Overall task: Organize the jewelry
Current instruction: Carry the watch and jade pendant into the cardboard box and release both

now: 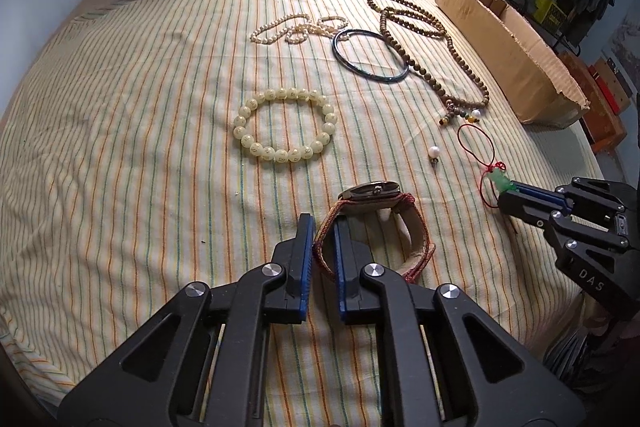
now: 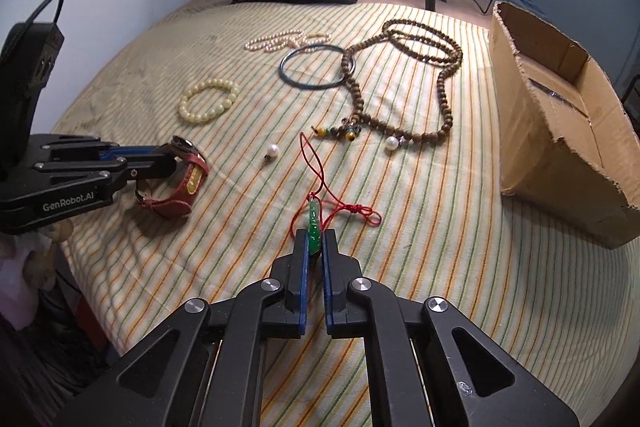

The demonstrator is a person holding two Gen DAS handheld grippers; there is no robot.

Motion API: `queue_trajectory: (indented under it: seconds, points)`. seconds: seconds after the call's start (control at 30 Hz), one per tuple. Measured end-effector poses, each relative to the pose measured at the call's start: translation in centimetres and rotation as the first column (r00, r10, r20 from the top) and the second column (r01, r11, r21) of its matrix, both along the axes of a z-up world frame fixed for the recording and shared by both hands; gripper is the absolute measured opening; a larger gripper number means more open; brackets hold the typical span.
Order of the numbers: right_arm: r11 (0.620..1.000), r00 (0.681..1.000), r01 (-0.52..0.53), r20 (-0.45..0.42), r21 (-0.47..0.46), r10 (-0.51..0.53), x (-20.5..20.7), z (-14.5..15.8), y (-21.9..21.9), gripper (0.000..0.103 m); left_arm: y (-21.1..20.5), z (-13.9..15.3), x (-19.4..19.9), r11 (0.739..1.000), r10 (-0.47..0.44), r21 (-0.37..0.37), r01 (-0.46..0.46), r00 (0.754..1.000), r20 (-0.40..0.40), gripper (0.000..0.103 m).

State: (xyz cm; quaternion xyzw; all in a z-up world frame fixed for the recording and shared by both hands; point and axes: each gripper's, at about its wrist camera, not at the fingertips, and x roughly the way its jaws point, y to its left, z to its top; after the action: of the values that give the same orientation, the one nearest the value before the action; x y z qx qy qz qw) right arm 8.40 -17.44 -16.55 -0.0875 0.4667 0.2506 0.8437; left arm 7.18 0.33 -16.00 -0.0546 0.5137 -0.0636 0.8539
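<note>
Both tongs pinching: left (image 1: 323,227) watch strap (image 1: 326,233); right (image 2: 316,241) green pendant (image 2: 314,227), lengthwise along fingers.

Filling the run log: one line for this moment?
left gripper: shut on watch strap | right gripper: shut on green pendant | cardboard box: open, nothing placed yet

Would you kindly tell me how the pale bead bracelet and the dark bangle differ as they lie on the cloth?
The pale bead bracelet is a ring of round cream beads; the dark bangle is one thin, smooth hoop. The bracelet lies by itself, while the bangle touches the brown bead necklace and sits close to the pearl strand. Both lie flat on the striped cloth, held by neither tongs.
</note>
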Motion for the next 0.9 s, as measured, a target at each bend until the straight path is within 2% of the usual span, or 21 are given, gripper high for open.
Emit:
queue_trajectory:
  seconds: [0.4, 0.57, 0.9]
  points:
    - [0.994, 0.995, 0.041, 0.089, 0.097, -0.050, -0.2, 4.1, -1.3, 0.004, -0.4, 2.9, -0.4, 0.999, -0.004, -0.044, 0.008, 0.997, 0.073, 0.008]
    - [0.990, 0.985, 0.057, 0.157, 0.125, -0.077, -0.3, 6.6, -2.2, 0.004, -1.7, 4.8, -0.1, 0.998, -0.032, -0.054, 0.038, 0.992, 0.119, 0.007]
    - [0.973, 0.959, 0.157, 0.209, 0.168, -0.191, 1.9, 9.3, -6.0, 0.004, -5.3, 8.1, 2.5, 0.992, -0.073, -0.091, 0.092, 0.979, 0.192, 0.007]
